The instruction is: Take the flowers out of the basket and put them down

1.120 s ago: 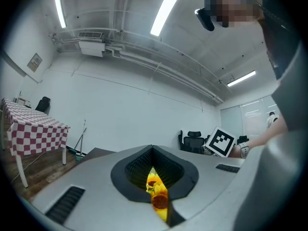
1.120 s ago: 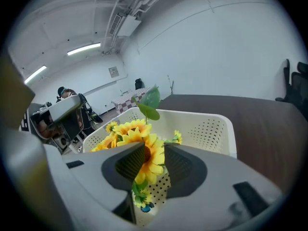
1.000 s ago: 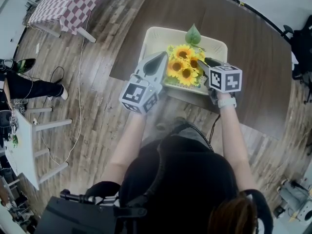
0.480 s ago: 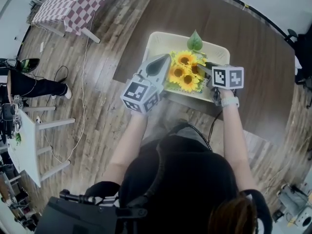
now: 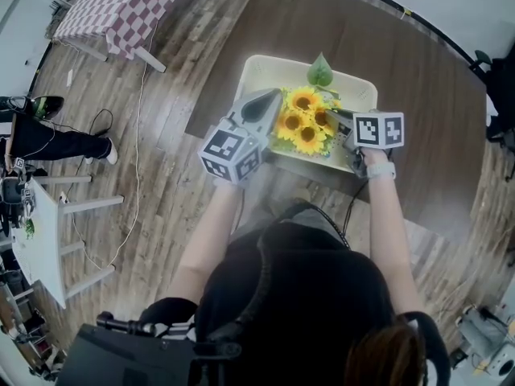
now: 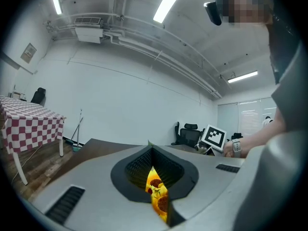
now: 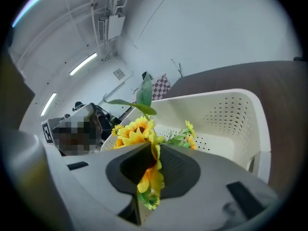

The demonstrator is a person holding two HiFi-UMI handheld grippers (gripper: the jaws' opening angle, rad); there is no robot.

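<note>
The right claw [image 5: 339, 119] has just been closing and now pinches the flowers [image 5: 304, 125] inside the basket [image 5: 261, 67]. The left claw [image 5: 272, 96], over the basket too, is clenched tight. The petals hide the stems.

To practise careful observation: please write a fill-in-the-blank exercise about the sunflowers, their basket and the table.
1. The sunflowers lie inside a perforated cream ___.
2. It stands on the dark brown ___.
3. One green ___ rises above the sunflowers.

Missing words: basket; table; leaf.
</note>
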